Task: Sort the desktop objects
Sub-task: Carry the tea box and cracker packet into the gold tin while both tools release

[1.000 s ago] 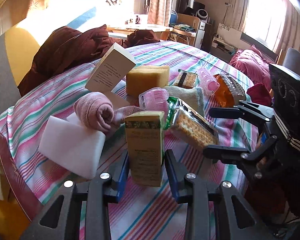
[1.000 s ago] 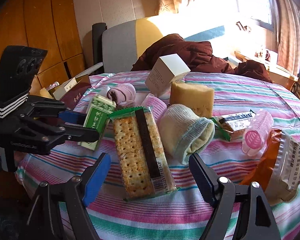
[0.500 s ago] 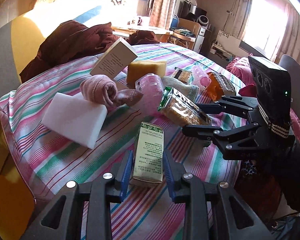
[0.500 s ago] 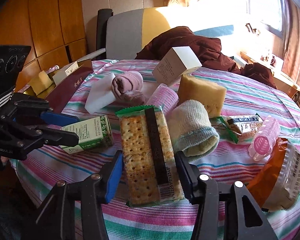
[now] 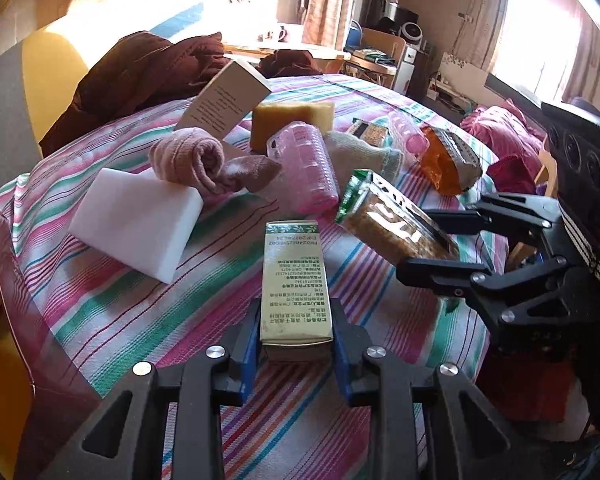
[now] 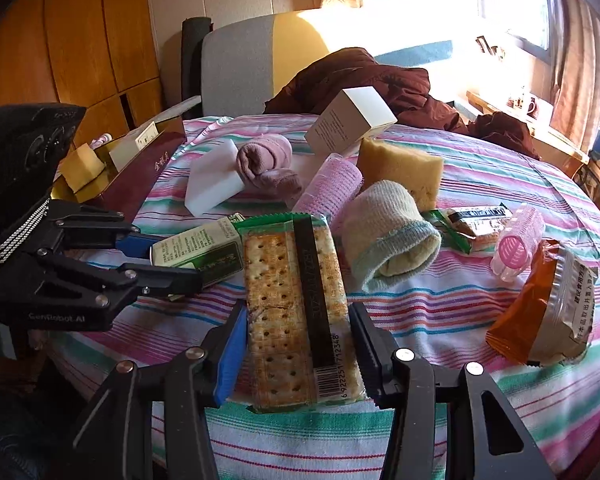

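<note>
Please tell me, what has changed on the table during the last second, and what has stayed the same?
The left claw, shut on the green box throughout, tipped it from upright to lying flat and drew it away from the pile. The right claw was open around the cracker packet; it has closed on it and lifted it. The white sponge, pink sock and yellow sponge stayed in place.

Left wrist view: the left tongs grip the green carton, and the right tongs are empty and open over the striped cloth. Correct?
Not quite. The left tongs do grip the green carton, but the right tongs are not empty: they are shut on the cracker packet, held above the striped cloth. The right wrist view shows it best.
</note>
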Available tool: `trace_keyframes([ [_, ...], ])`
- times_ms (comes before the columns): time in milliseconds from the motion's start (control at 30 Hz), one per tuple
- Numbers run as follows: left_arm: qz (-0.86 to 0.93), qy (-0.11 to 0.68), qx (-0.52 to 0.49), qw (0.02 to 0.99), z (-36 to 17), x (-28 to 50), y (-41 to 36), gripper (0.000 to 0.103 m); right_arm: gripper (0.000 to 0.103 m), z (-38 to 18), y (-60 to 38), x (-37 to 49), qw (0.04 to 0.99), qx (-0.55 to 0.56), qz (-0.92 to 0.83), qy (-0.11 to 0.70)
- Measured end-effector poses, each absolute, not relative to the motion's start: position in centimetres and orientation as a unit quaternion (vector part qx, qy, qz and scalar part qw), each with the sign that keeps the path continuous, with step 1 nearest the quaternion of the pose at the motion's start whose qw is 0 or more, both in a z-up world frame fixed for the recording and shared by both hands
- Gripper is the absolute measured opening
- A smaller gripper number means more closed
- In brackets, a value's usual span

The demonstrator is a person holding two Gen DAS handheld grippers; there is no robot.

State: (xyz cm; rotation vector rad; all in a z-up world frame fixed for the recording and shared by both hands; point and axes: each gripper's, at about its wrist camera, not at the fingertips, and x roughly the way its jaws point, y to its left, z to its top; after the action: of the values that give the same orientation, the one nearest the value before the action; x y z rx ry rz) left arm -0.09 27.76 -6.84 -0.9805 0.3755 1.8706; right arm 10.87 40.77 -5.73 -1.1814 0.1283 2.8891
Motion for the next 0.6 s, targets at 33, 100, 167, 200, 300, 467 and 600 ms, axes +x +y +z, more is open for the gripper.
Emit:
trace_keyframes([
  [33,0.769,0.141,-0.4,0.477,-6.7,-0.2,27.4,0.03,0.05,-5.6,40.7,11.0,0.01,-0.376,0.925,0.045],
  [100,0.774,0.125,-0.398,0.475,-6.4,0.0,26.7,0.03,0.05,-5.3,40.3,11.0,0.01,-0.373,0.927,0.047],
  [167,0.783,0.118,-0.392,0.468,-6.0,0.5,25.9,0.03,0.05,-5.0,40.0,11.1,0.01,-0.369,0.928,0.05],
  [200,0.788,0.117,-0.388,0.464,-5.8,0.8,25.5,0.03,0.05,-4.9,39.8,11.1,0.011,-0.367,0.929,0.051],
  [300,0.803,0.109,-0.374,0.452,-5.0,1.8,24.1,0.03,0.05,-4.4,39.1,11.0,0.01,-0.361,0.931,0.053],
  [467,0.826,0.079,-0.363,0.424,-3.3,2.1,20.5,0.03,0.05,-3.0,36.7,9.8,-0.013,-0.346,0.937,0.044],
  [600,0.848,0.056,-0.353,0.391,-1.8,1.6,16.9,0.03,0.05,-1.7,33.7,7.9,-0.048,-0.335,0.94,0.035],
])
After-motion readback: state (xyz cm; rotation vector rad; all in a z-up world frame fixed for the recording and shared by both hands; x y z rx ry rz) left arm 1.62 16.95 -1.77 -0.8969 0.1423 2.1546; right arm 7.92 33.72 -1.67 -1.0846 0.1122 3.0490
